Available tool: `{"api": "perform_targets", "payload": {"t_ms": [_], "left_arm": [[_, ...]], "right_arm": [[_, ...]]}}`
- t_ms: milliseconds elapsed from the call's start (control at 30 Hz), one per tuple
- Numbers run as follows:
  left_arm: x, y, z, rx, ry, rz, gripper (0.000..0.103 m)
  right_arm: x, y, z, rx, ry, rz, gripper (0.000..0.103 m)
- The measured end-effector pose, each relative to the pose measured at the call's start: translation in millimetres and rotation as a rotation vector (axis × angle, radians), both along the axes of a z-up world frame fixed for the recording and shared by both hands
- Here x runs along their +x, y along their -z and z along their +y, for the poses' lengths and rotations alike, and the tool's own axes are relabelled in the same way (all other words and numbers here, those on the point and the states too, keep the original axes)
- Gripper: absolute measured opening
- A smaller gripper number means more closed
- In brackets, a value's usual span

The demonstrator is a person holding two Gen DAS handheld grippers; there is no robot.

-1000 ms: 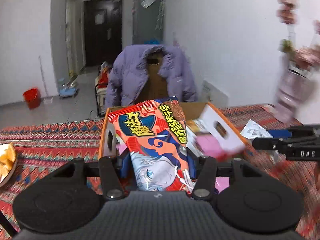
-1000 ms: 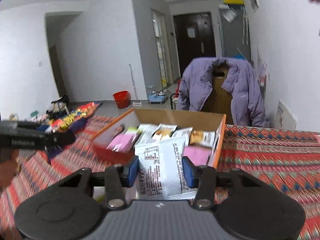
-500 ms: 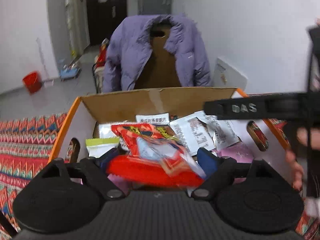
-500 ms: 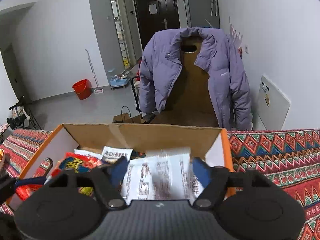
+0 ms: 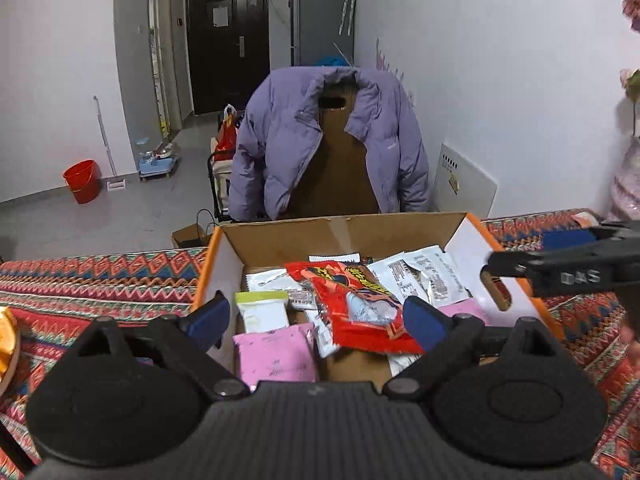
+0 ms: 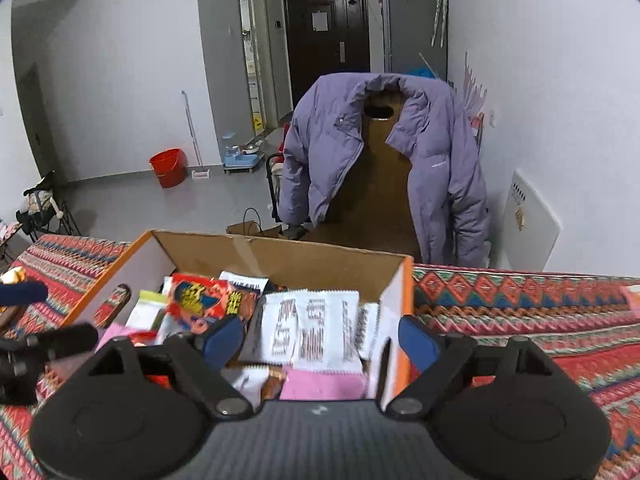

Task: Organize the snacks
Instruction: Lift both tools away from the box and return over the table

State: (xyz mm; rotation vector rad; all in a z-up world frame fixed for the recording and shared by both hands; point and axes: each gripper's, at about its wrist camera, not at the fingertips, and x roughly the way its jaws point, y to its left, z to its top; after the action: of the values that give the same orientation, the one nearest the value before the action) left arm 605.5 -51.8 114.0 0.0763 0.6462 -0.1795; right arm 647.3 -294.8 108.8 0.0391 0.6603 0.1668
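Note:
An open cardboard box [image 5: 344, 228] with orange edges stands on the patterned cloth and holds several snack packets. A red snack bag [image 5: 360, 308] lies loose on top of them, also in the right wrist view [image 6: 200, 296]. A white printed packet [image 6: 316, 328] lies in the box's right part, with pink packets [image 5: 276, 354] at the near side. My left gripper [image 5: 316, 320] is open and empty above the box's near edge. My right gripper [image 6: 320, 340] is open and empty above the box's right end.
The box [image 6: 280, 256] sits on a table with a red patterned cloth [image 6: 520, 304]. A chair with a purple jacket [image 5: 320, 136] stands behind the table. The right gripper's body [image 5: 568, 272] shows at the right of the left view. An orange-rimmed plate [image 5: 8, 344] lies at the far left.
Both grippers moved over the box and opened. The red bag left the left gripper and the white packet left the right gripper; both now lie in the box.

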Motion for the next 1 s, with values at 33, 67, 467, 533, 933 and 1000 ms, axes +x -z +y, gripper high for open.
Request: {"api": "perform_targets", "payload": {"t_ms": [33,67,467,533,933,1000], "left_arm": [[-8.3,-3.8,2.6,-0.003,-0.002,-0.005,0.096],[-18.2,-7.5,5.5,-0.009,-0.005,-0.012,0.096],[-192.1,-35.6,42.3,-0.085,-0.032,-0.174,0.102],[-223.2,-35.1,44.1,-0.084,-0.031,-0.200,0.103],[-386.4,8.7,52.0,-0.059,0.052,-0.277,0.103],[-405.3,17.3,51.8,-0.050,0.054,-0.286,0.103]], "right_arm": [[-14.4,-5.5,-1.8,0.003,0.000,-0.007,0.091],[-27.0,-9.5,-3.7,0.004,-0.001,-0.013,0.095],[-231.2,-30.3,-10.9,0.008,-0.061,-0.175,0.103],[-262.8,-28.8,-9.3,0.017,-0.071,-0.207,0.103],[-426.2,28.3,12.1,-0.069,-0.072,-0.328,0.103],[-450.8,39.5,17.7,-0.095,-0.076,-0.348,0.103]]}}
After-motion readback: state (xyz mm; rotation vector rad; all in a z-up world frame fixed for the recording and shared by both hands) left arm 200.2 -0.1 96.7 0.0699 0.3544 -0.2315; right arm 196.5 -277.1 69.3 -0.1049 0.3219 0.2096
